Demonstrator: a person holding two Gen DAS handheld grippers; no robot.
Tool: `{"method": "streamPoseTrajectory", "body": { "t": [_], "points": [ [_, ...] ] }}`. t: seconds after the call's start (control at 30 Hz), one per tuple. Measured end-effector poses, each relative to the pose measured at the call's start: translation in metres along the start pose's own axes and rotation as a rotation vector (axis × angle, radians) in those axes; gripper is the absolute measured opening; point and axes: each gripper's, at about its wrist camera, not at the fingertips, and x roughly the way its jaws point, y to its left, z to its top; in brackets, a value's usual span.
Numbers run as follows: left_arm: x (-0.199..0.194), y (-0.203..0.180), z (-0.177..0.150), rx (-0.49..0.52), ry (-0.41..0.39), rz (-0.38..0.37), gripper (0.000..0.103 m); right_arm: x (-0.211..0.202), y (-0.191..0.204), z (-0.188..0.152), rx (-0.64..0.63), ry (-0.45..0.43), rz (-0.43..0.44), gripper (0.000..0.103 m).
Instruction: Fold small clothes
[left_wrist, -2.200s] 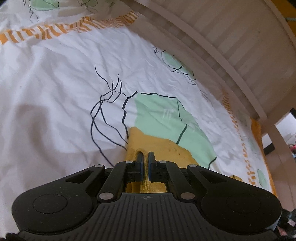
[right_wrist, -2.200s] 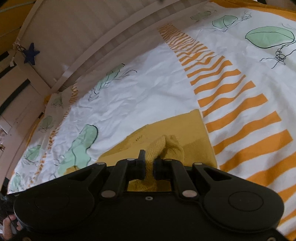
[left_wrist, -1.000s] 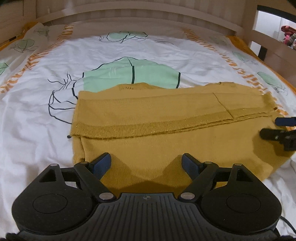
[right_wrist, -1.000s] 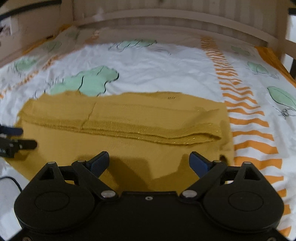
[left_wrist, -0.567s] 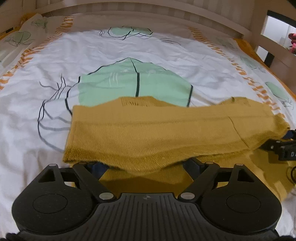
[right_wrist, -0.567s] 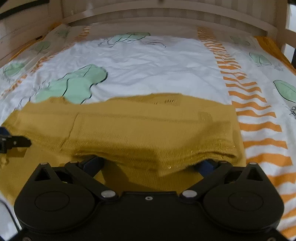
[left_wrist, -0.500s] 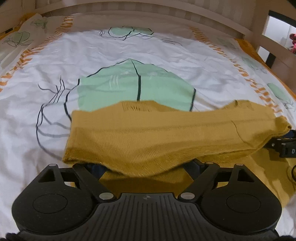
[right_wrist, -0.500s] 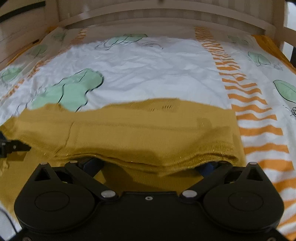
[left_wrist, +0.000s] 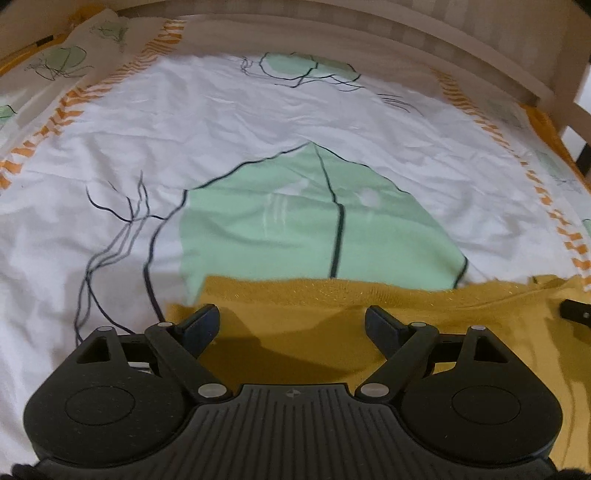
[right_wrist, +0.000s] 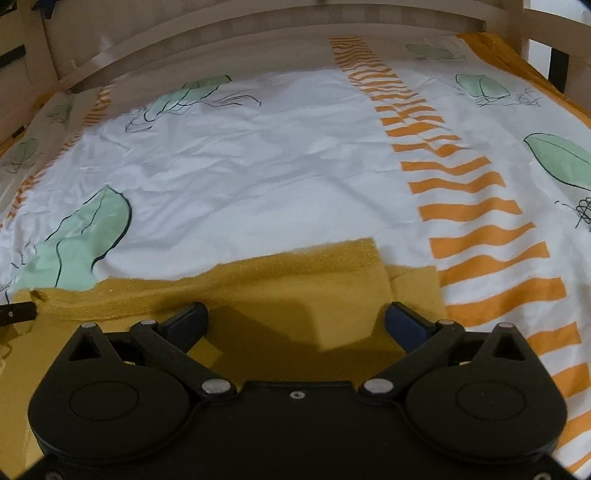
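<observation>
The mustard knit garment (left_wrist: 332, 314) is spread flat on the printed bedsheet (left_wrist: 258, 122) (wooden-railed); left gripper (left_wrist: 291, 321) and right gripper (right_wrist: 295, 317) are held wide open, empty, above it.

The right black two-finger gripper (right_wrist: 295, 319) hangs with its jaws spread wide over a folded mustard-yellow knitted garment (right_wrist: 258, 291). The garment lies flat on a white bedsheet printed with green leaves and orange stripes (right_wrist: 258, 177). A pale wooden slatted bed rail (right_wrist: 258, 22) runs behind.
</observation>
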Motion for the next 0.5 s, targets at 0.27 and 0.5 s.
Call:
{"method": "streamPoseTrajectory", "body": {
  "t": [0.27,0.5],
  "points": [
    [-0.030,0.003,-0.017,-0.012,0.012,-0.020,0.086,-0.019,-0.014,-0.015,0.030,0.005,0.015,0.102],
    [-0.060,-0.003,-0.067,0.051,0.039,-0.045,0.086,-0.047,-0.019,-0.055,-0.056,-0.003,-0.007,0.102]
  ]
}}
